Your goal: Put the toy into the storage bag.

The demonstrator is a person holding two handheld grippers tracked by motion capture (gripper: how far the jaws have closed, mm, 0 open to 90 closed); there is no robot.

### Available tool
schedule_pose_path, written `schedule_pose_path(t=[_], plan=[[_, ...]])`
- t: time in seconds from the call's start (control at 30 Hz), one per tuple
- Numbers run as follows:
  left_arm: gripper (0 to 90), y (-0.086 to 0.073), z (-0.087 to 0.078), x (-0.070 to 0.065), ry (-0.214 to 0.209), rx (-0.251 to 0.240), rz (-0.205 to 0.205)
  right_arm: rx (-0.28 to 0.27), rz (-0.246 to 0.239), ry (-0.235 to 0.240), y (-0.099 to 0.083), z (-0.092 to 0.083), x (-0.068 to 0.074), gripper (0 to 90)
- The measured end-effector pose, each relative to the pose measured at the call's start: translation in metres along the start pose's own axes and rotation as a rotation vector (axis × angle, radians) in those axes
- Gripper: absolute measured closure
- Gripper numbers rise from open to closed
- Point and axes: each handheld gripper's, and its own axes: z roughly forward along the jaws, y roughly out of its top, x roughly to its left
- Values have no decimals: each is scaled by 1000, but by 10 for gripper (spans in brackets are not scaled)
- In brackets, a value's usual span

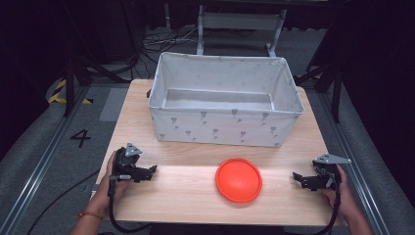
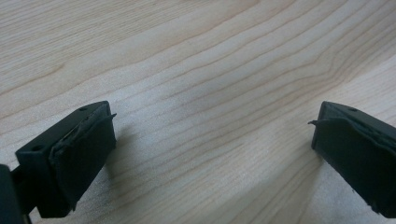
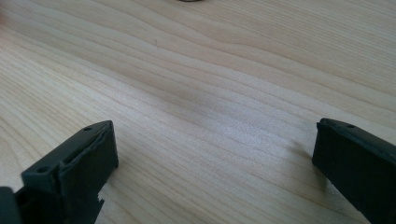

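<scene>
An orange round disc (image 1: 239, 179) lies flat on the wooden table (image 1: 186, 191), near its front edge and between my two grippers. My left gripper (image 1: 149, 171) rests on the table at the front left, jaws pointing right toward the disc, open and empty. My right gripper (image 1: 299, 179) rests at the front right, jaws pointing left toward the disc, also open and empty. In the left gripper view my left gripper (image 2: 212, 135) has bare wood grain between its wide-apart jaws. In the right gripper view my right gripper (image 3: 215, 144) shows the same.
A large white fabric bin (image 1: 225, 100) with small grey marks stands open-topped at the back of the table, behind the disc. Dark floor, cables and metal frame legs (image 1: 240, 29) surround the table. A floor marking "4" (image 1: 80, 137) lies to the left.
</scene>
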Motion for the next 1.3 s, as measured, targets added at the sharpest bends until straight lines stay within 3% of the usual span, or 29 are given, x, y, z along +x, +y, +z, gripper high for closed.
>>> schedule_pose_path(t=[0.73,0.9,1.07,1.3], plan=[[2,-3,-3,3,-30,4,28,-1,-12,15,0,0,-2,7],[2,-2,-3,5,-39,5,54,6,-18,11,1,-1,-1,11],[2,-2,-3,6,-41,7,57,1,-41,34,3,-6,1,192],[2,-2,-3,6,-43,7,56,-8,-58,52,5,-10,7,179]])
